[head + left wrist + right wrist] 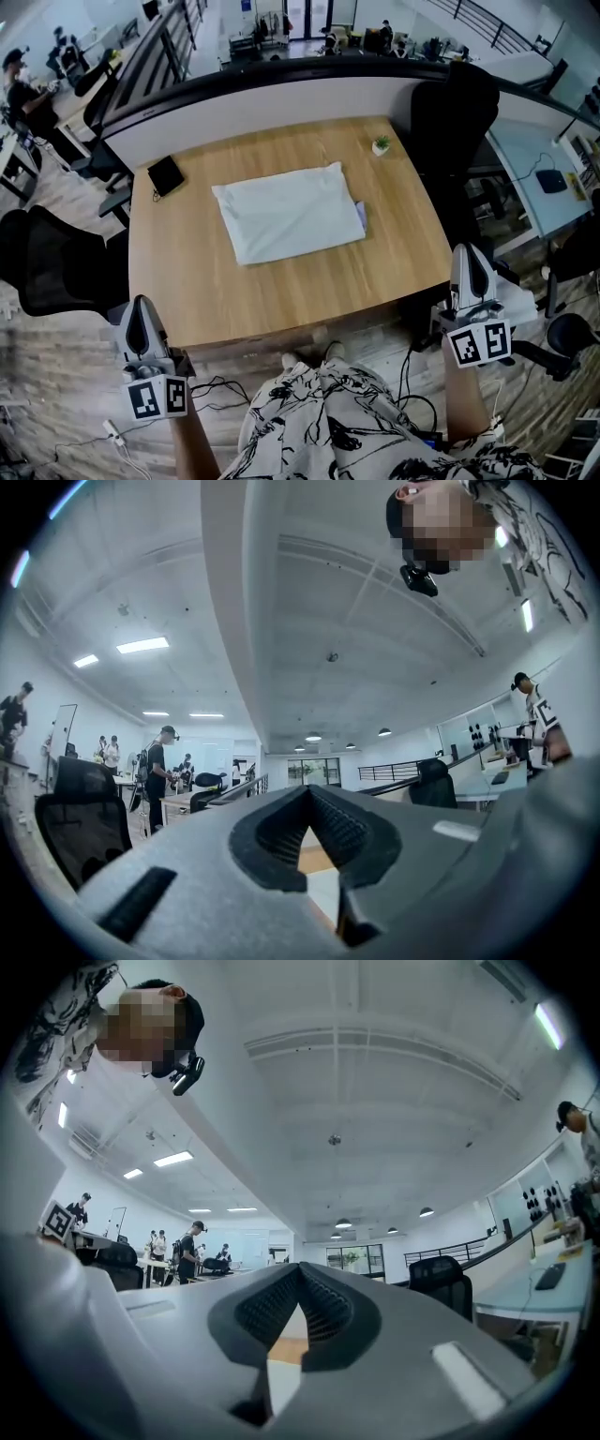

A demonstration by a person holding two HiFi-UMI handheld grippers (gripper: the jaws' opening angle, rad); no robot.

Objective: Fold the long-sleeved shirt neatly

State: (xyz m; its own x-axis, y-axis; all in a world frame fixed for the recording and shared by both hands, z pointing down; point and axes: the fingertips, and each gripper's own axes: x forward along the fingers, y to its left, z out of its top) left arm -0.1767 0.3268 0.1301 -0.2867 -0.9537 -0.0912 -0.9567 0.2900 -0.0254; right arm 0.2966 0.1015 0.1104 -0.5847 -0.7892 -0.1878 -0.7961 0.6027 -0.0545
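Observation:
A white shirt [289, 212] lies folded into a rectangle in the middle of the wooden table [187, 291], a bit of pale blue cloth showing at its right edge. My left gripper [139, 319] hangs off the table's near left corner, shut and holding nothing. My right gripper [468, 265] is past the table's right edge, also shut and empty. In the left gripper view the jaws [307, 794] meet at their tips, and in the right gripper view the jaws [298, 1274] do the same; both point level across the room.
A black square object [165, 174] lies at the table's far left. A small potted plant [381, 145] stands at the far right. Black office chairs [56, 267] [459, 122] stand on both sides. Cables lie on the floor near the person's feet.

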